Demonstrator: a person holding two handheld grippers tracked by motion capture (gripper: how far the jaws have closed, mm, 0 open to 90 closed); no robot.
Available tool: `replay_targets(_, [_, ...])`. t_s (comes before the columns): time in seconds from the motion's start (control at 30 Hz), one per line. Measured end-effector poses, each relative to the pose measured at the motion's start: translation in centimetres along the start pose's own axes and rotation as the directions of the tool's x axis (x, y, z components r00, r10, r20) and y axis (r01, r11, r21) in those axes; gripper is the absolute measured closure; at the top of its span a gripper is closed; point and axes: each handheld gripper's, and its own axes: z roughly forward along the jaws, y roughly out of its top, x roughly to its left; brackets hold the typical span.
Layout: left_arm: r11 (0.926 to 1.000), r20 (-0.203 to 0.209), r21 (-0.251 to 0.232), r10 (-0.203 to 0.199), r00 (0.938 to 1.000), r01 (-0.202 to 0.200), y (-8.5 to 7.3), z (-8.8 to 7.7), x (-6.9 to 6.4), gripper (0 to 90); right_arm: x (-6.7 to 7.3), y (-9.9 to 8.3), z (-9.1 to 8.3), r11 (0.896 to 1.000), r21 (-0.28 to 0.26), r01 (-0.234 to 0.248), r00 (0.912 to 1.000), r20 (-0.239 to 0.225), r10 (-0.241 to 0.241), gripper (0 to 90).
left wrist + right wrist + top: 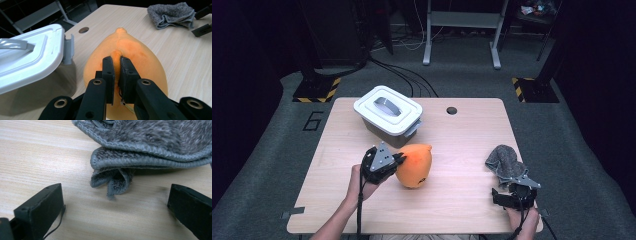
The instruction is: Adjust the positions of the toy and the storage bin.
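Note:
An orange plush toy [416, 165], shaped like a teardrop, lies in the middle of the wooden table [462, 150]. My left gripper [399, 159] is shut on a pinch of the orange plush toy [140, 57] at its near side; the two black jaws stand close together with a fold of plush squeezed between them [117, 65]. A crumpled grey towel [504, 161] lies at the right of the table. My right gripper [509, 192] stands open just short of the grey towel [150, 147], jaws wide apart on the bare wood and nothing between them [115, 210].
A white-lidded grey box [388, 114] with a grey handle stands right behind the plush, close to my left gripper [27, 62]. A round cable hole [452, 110] sits near the table's far edge. Beyond the table are cables and a metal frame on the floor.

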Motion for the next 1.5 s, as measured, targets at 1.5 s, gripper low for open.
replay_targets(1.5, [0.9426,-0.336,0.034,-0.302,0.8919,0.332,-11.2,-7.8,10.5,82.7,0.0,0.0,0.0,1.0,0.0,-0.001,1.0,0.001,0.001,0.0])
